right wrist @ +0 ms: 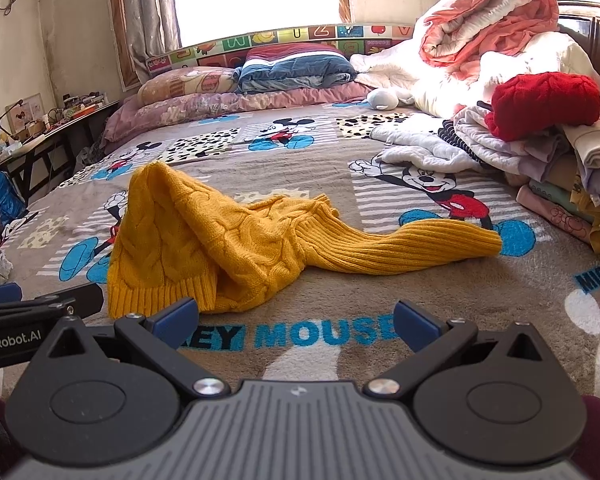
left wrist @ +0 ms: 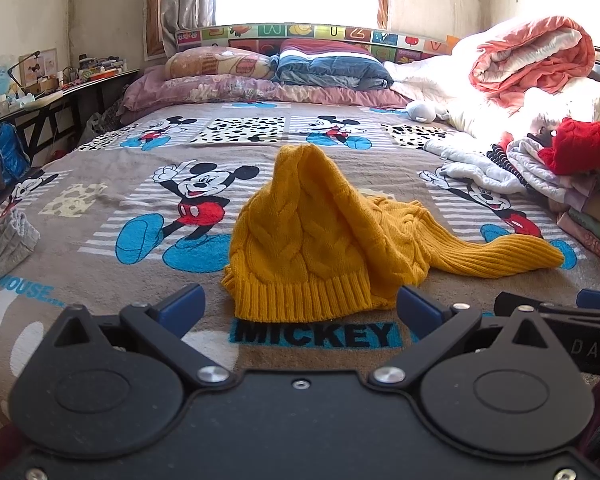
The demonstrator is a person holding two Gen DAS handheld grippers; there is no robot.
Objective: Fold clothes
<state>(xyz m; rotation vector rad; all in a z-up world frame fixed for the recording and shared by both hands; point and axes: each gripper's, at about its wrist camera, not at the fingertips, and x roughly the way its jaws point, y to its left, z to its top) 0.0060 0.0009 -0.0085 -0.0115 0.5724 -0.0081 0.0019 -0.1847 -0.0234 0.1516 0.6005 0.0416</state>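
1. Bedroom light fell on a Mickey Mouse blanket [left wrist: 100, 184] that covered the bed under both grippers.
2. Left gripper [left wrist: 300, 304] and right gripper [right wrist: 296, 316] hovered low with jaws spread wide, holding nothing.
3. Just ahead of the left gripper, ahead-left of the right, lay the yellow cable-knit sweater [left wrist: 320, 232], crumpled, one sleeve [right wrist: 412, 244] trailing right.
4. Folding looked unstarted; a clothes pile [right wrist: 540, 136] waited far right.
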